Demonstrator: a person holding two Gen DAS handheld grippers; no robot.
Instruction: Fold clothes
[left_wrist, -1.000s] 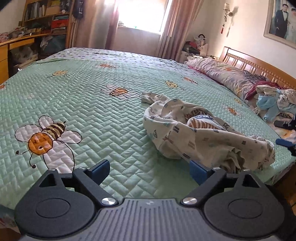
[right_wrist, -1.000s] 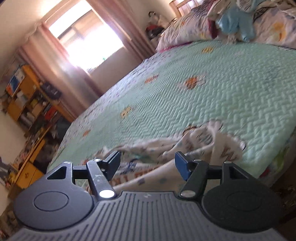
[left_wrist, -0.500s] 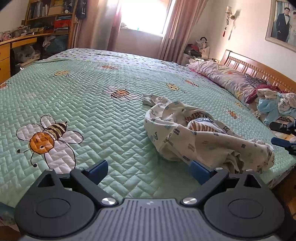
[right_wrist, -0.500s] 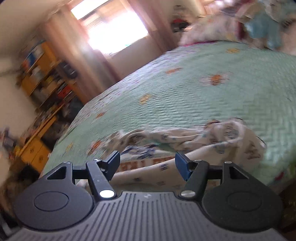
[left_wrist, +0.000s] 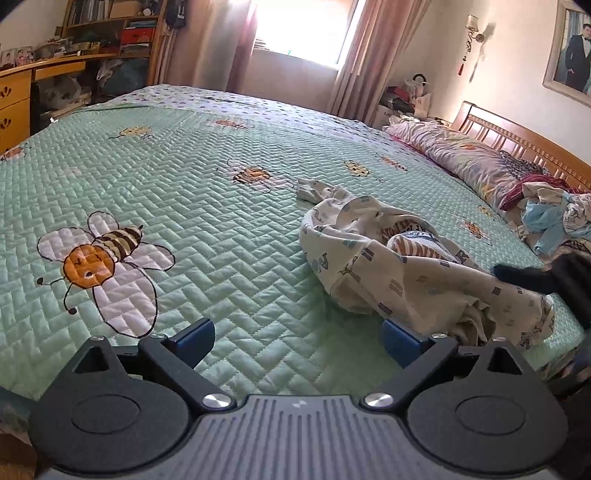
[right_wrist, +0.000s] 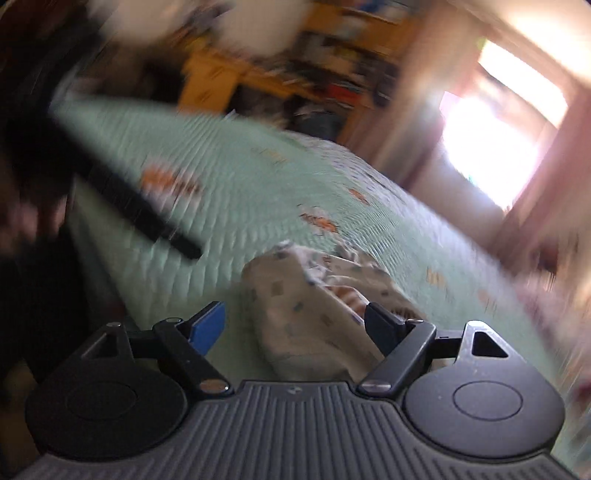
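Note:
A crumpled cream garment (left_wrist: 402, 266) with small printed motifs lies on the green quilted bedspread (left_wrist: 192, 206), right of centre in the left wrist view. My left gripper (left_wrist: 297, 338) hovers open over the bed's near edge, just left of the garment, nothing between its fingers. My right gripper shows as a dark shape (left_wrist: 524, 277) over the garment's right end. In the blurred right wrist view, the right gripper (right_wrist: 295, 326) is open with the same garment (right_wrist: 317, 306) lying between and beyond its fingers; contact cannot be told. The left gripper appears there as a dark bar (right_wrist: 147, 218).
A pile of other clothes (left_wrist: 550, 218) and a floral pillow (left_wrist: 458, 158) lie along the wooden headboard (left_wrist: 517, 136) at the right. A yellow desk and shelves (left_wrist: 44, 74) stand beyond the bed's left side. Curtains and a bright window (left_wrist: 299, 33) are at the far end.
The right gripper has swung quickly left and come over the garment's right end; its view is now heavily blurred. The left gripper has risen slightly and stays open.

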